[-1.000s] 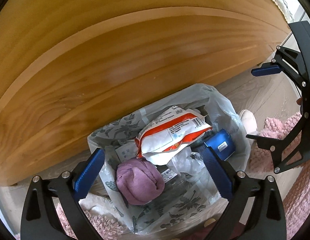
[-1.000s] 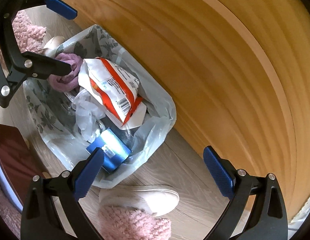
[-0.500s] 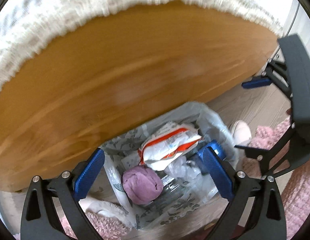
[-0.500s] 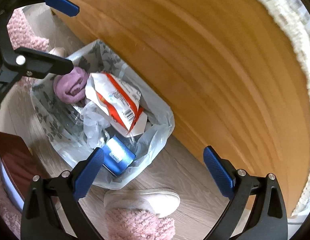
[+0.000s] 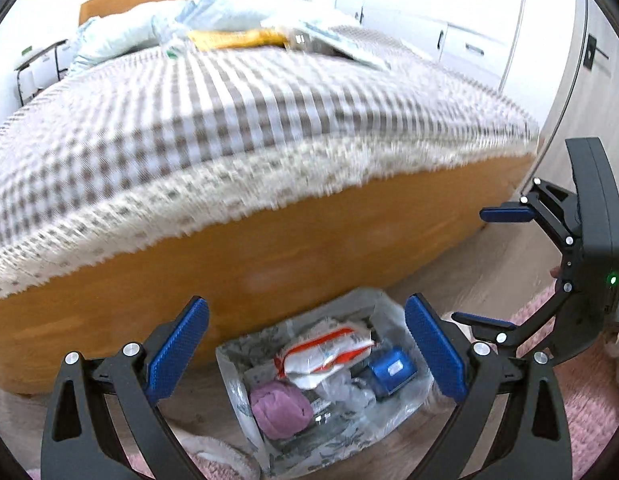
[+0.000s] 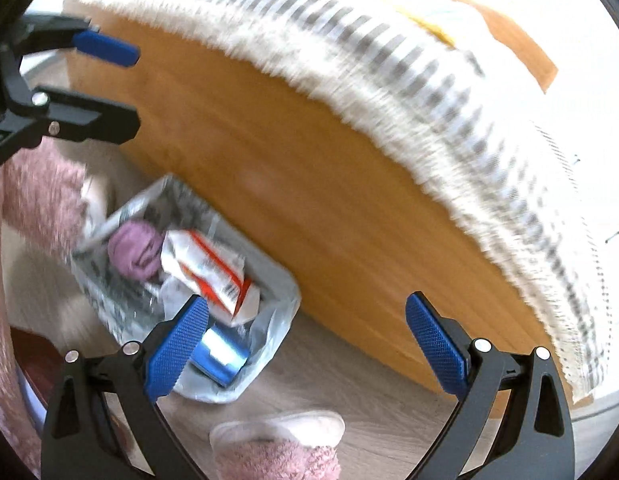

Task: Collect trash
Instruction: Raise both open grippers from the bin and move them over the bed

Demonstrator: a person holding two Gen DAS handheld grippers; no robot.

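A patterned plastic trash bag [image 5: 413,320] stands open on the floor against the wooden bed side. It holds a red-and-white wrapper [image 5: 323,350], a purple cloth ball [image 5: 279,408], a blue can [image 5: 391,370] and clear plastic. The bag also shows in the right wrist view [image 6: 277,316]. My left gripper [image 5: 307,354] is open and empty, raised above the bag. My right gripper [image 6: 307,354] is open and empty, to the bag's right; it also shows in the left wrist view [image 5: 497,268]. On the bed lie a yellow packet [image 5: 237,38] and a clear wrapper [image 5: 333,42].
The bed [image 5: 237,120] has a checked cover, fringe and pale bedding [image 5: 157,24] near the headboard. A pink rug [image 5: 585,396] and a pink slipper [image 6: 281,444] lie on the wood floor. White wardrobes [image 5: 449,12] stand behind.
Both grippers have risen and pulled back from the bag. The bed top and the items on it have come into view. Both stay open and empty.
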